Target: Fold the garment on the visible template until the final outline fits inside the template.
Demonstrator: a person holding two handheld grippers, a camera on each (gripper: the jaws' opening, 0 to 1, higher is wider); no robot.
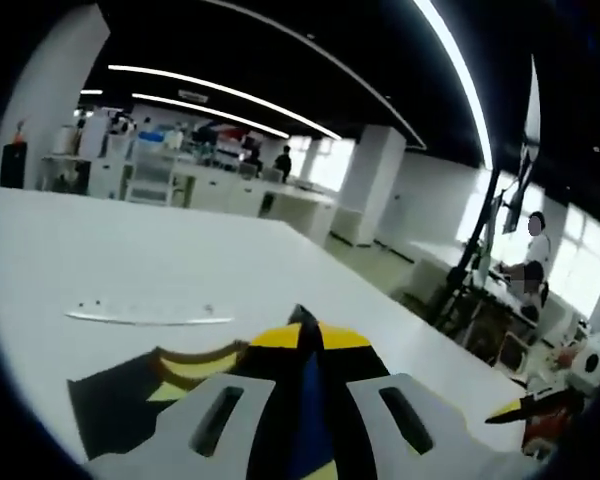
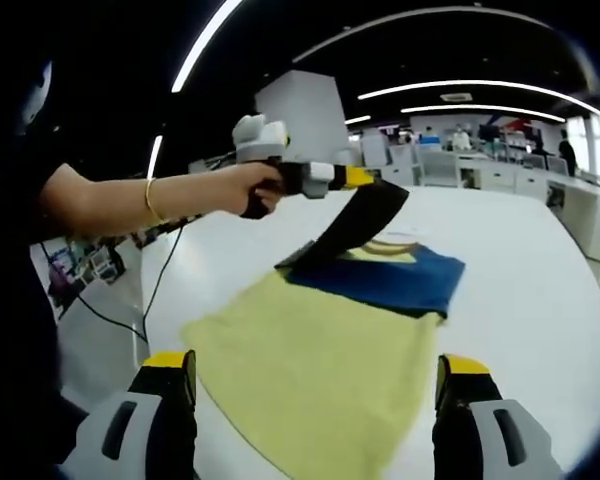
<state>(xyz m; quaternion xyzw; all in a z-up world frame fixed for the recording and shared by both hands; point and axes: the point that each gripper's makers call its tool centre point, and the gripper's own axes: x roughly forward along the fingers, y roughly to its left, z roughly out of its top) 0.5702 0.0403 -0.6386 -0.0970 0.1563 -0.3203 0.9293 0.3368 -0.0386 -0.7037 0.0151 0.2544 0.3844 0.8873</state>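
The garment lies on the white table (image 2: 540, 290), with a yellow part (image 2: 320, 370) nearest me and a blue part (image 2: 395, 280) behind it. A black flap (image 2: 355, 225) of it is lifted off the table, and my left gripper (image 2: 365, 180), held by a person's hand (image 2: 255, 190), is shut on it. In the left gripper view the yellow-tipped jaws of the left gripper (image 1: 310, 335) stand closed on black, blue and yellow cloth (image 1: 305, 390). My right gripper (image 2: 315, 375) is open above the yellow part, its fingers (image 2: 170, 395) wide apart with nothing between them.
A thin pale strip (image 1: 145, 318) lies on the table (image 1: 130, 250) beyond the cloth. A black cable (image 2: 155, 280) hangs off the table's left edge. Work benches (image 1: 220, 185) stand far back, and a seated person (image 1: 528, 262) is at the right.
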